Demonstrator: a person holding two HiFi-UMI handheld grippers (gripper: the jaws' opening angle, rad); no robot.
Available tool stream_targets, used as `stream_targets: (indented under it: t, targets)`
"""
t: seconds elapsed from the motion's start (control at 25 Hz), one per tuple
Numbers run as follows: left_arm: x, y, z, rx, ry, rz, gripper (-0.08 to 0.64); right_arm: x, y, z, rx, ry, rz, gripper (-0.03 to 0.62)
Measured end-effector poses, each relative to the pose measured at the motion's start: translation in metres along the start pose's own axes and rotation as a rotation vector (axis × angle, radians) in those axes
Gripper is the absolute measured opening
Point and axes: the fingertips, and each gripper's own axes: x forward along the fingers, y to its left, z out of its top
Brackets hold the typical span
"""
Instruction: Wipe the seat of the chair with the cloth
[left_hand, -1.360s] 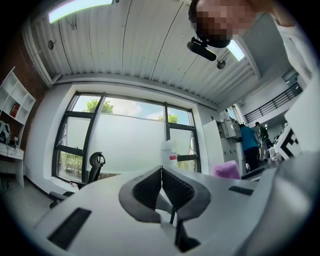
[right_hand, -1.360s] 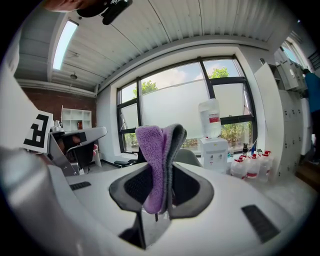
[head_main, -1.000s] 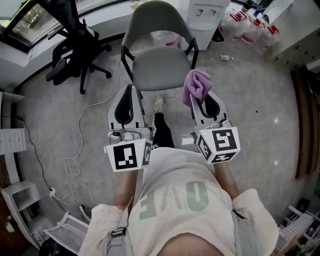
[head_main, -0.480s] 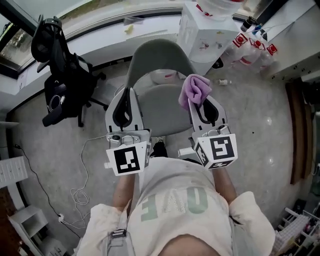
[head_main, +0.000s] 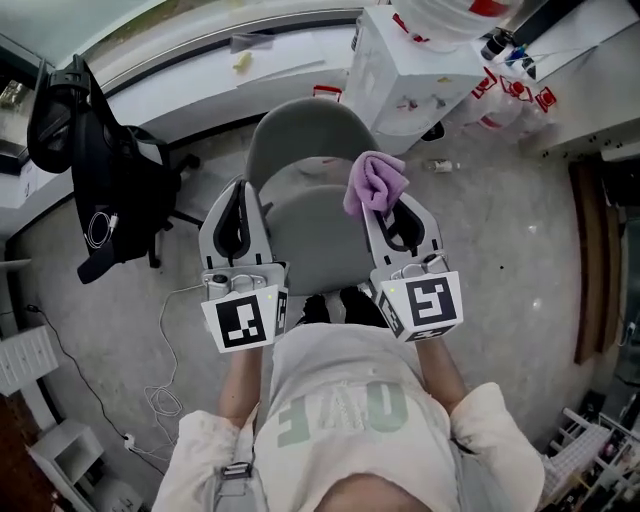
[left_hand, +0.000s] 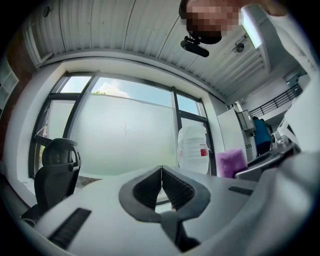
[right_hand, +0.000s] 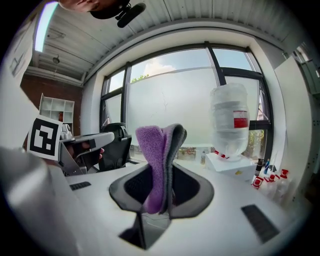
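Note:
A grey chair (head_main: 310, 215) with a curved back stands right in front of me, its seat under both grippers. My right gripper (head_main: 388, 205) is shut on a purple cloth (head_main: 373, 183) that bunches up above its tips, over the seat's right part. In the right gripper view the cloth (right_hand: 159, 162) stands pinched between the jaws. My left gripper (head_main: 236, 200) hovers over the seat's left edge, its jaws closed with nothing in them. In the left gripper view its tips (left_hand: 161, 170) point level toward the window, and the cloth (left_hand: 231, 162) shows at the right.
A black office chair (head_main: 100, 170) stands to the left. A white water dispenser (head_main: 425, 60) with a bottle stands behind the grey chair, several spray bottles (head_main: 515, 85) to its right. A white cable (head_main: 160, 400) lies on the floor at the left. A window ledge (head_main: 250, 60) runs behind.
I have stepped closer to the grey chair: both grippers now hang over its seat instead of in front of it. The cloth stays held in the right gripper.

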Motion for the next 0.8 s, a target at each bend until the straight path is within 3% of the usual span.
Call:
stream_targets:
  t: [0.4, 0.8]
  targets:
    - [0.018, -0.008, 0.015, 0.016, -0.025, 0.049, 0.012, 0.024, -0.016, 0.005, 0.008, 0.009, 0.081, 0.095]
    - [0.021, -0.002, -0.007, 0.026, 0.04, 0.067, 0.012, 0.054, 0.0, -0.012, 0.003, 0.05, 0.174, 0.095]
